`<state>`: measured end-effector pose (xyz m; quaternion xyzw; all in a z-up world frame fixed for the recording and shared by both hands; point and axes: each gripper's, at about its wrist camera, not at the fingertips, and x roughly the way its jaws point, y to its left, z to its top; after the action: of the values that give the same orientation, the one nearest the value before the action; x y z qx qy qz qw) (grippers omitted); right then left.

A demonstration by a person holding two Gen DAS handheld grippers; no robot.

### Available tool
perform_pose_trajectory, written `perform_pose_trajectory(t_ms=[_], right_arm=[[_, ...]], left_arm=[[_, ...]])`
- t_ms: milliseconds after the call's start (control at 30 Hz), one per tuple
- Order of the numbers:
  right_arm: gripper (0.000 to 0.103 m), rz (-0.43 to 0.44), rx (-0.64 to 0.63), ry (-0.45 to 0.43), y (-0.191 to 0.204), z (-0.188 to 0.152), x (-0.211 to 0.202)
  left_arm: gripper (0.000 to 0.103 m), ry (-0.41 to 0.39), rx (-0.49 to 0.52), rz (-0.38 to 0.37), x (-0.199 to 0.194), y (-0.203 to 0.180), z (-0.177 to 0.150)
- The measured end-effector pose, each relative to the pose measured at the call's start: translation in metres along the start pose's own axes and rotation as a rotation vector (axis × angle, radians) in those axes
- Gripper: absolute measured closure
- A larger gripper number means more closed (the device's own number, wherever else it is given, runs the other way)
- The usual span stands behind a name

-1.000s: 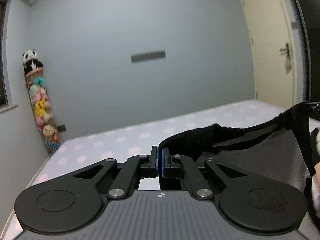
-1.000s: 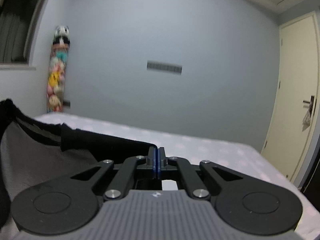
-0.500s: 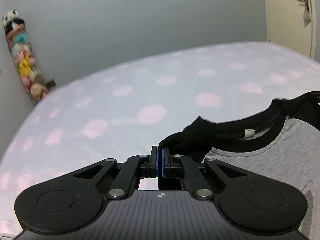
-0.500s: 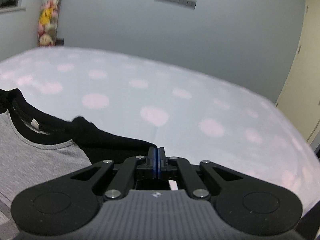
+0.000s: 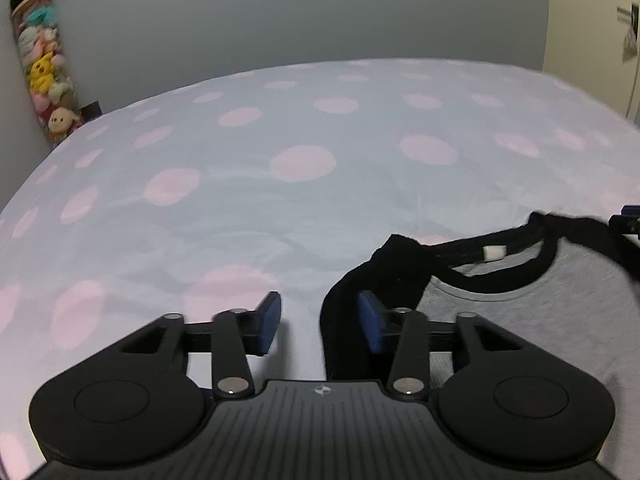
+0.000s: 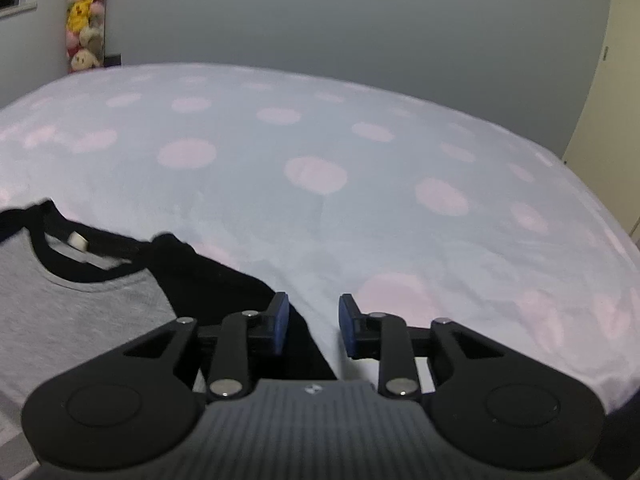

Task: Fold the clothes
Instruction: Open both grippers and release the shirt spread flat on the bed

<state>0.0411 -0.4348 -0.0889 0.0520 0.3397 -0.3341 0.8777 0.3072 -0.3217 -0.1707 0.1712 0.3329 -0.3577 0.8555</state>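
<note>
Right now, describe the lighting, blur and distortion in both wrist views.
Left wrist view: dim, even light; fisheye bows the bedsheet into a dome; the soft toys look soft. Right wrist view: same dim cast and bowing; the shirt collar smears slightly; the fingers stay sharp.

This is a bedroom in a home. A wide bed [image 5: 280, 152] fills most of the view, covered with a pale sheet with pink dots. At about ten o'clock, a tall hanging holder of plush toys [image 5: 44, 60] stands in the corner. Grey-blue walls [image 6: 360, 20] and a cream door [image 5: 592, 32] at two o'clock close the room.
</note>
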Motion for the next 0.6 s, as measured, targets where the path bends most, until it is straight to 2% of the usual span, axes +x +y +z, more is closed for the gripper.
perform_pose_trajectory(t_ms=[100, 233, 367, 600], right_arm=[[0.072, 0.028, 0.038, -0.007, -0.004, -0.009, -0.032], [0.072, 0.092, 0.09, 0.005, -0.001, -0.039, -0.085], [0.072, 0.15, 0.134, 0.015, 0.009, -0.074, -0.135], [0.069, 0.229, 0.202, 0.014, 0.03, -0.129, -0.203]], left_arm=[[0.061, 0.009, -0.046, -0.01, -0.038, 0.01, -0.01], [0.061, 0.071, -0.063, -0.009, -0.083, 0.012, -0.034], [0.061, 0.139, -0.115, 0.013, -0.126, 0.006, -0.071], [0.061, 0.249, -0.279, -0.024, -0.176, -0.008, -0.138]])
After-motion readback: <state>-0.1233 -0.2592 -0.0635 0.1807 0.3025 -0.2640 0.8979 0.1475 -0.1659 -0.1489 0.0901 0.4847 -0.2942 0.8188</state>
